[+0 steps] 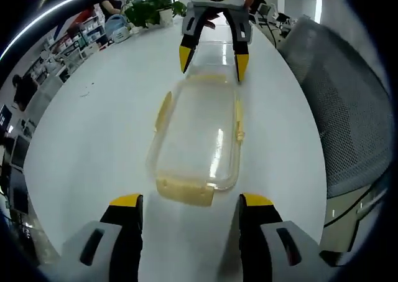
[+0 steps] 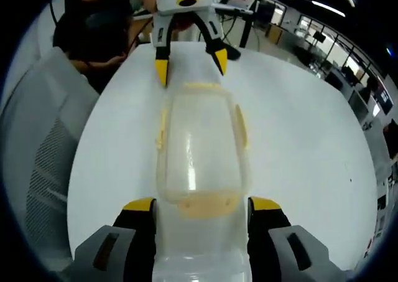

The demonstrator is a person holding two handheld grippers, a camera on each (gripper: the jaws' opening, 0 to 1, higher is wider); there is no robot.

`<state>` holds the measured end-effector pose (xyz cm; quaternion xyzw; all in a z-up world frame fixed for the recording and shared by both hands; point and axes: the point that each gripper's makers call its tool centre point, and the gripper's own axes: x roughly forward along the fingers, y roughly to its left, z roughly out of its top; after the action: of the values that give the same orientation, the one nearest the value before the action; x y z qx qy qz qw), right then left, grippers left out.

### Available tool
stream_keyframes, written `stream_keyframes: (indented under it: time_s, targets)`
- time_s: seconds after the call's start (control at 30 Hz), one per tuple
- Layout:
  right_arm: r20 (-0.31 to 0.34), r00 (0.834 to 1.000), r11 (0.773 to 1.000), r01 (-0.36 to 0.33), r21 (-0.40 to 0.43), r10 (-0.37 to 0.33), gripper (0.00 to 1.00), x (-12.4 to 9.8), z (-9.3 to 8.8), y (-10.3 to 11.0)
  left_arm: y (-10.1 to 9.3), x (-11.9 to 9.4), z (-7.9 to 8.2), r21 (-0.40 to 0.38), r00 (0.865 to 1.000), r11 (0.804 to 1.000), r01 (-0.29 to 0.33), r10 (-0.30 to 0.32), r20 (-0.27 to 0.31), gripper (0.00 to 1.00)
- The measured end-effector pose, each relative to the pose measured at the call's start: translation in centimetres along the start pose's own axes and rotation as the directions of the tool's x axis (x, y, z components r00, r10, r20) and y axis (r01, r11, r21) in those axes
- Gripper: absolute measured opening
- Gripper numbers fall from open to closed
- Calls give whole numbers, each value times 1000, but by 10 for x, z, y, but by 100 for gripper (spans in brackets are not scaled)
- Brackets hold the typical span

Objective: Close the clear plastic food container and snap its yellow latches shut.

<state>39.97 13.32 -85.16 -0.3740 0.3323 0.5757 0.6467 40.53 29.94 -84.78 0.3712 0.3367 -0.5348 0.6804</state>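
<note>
A clear plastic food container (image 1: pixel 199 132) lies lengthwise on the white table (image 1: pixel 93 139), its lid resting on top. Yellow latches flare out at its long sides (image 1: pixel 163 112) (image 1: pixel 239 120) and sit at both ends (image 1: pixel 186 193). My left gripper (image 1: pixel 191 201) is open just short of the near end. At the far end my right gripper (image 1: pixel 213 63) is open, its yellow tips straddling that end. In the right gripper view the container (image 2: pixel 199 151) runs away from my right gripper (image 2: pixel 203 204), the end latch (image 2: pixel 208 204) between its jaws, and the left gripper (image 2: pixel 191 65) faces it.
A grey mesh chair (image 1: pixel 348 108) (image 2: pixel 43 145) stands close to the table's edge. Potted plants (image 1: pixel 152 8) sit at the table's far rim. A person in dark clothes (image 2: pixel 93 27) is behind the left gripper. Bare tabletop (image 2: pixel 311 139) spreads beside the container.
</note>
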Motion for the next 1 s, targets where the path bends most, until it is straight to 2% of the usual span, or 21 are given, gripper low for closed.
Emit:
stream_keyframes:
  time_s: [0.43, 0.67, 0.87, 1.0]
  targets:
    - [-19, 999, 999, -33, -1, 33, 57, 7, -5, 1, 2, 9, -2, 34, 999, 999, 37, -36, -34, 60]
    - [-22, 999, 999, -49, 7, 49, 56, 10, -5, 1, 5, 14, 3, 28, 998, 998, 62, -61, -32, 58]
    - [-19, 998, 998, -63, 17, 63, 55, 11, -6, 1, -2, 15, 4, 42, 992, 991, 123, -122, -31, 51]
    - [-23, 997, 997, -79, 25, 79, 52, 10, -7, 3, -3, 16, 4, 49, 990, 989, 140, -138, -37, 50]
